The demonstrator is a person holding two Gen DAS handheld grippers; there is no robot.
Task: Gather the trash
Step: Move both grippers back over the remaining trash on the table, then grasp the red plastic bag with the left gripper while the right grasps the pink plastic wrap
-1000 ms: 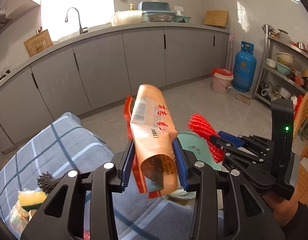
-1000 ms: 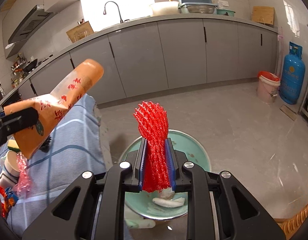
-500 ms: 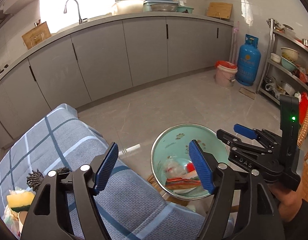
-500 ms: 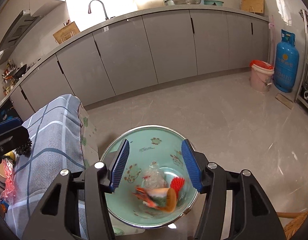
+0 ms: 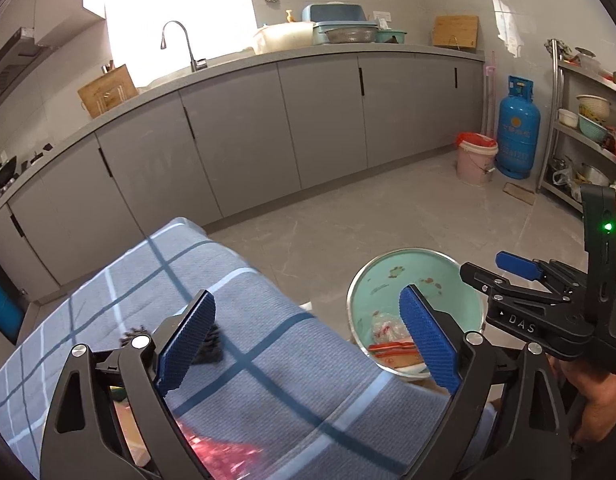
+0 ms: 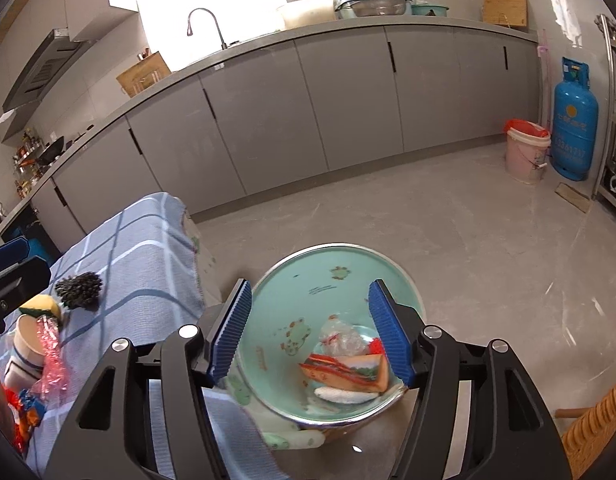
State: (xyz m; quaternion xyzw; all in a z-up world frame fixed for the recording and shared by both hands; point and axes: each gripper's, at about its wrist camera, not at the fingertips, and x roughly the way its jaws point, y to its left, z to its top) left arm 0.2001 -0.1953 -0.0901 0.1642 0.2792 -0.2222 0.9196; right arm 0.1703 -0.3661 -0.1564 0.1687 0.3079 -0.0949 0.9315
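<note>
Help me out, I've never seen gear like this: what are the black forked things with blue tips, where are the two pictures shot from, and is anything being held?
They are hand-held claws, one per hand, each carrying a camera that looks along its fingers. One picture looks past the left claw, the other past the right claw. Both have just been opening and hold nothing. Below sits a green basin containing an orange wrapper and a clear bag. On the checked cloth lie a dark scrubber, a sponge and a cup.
</note>
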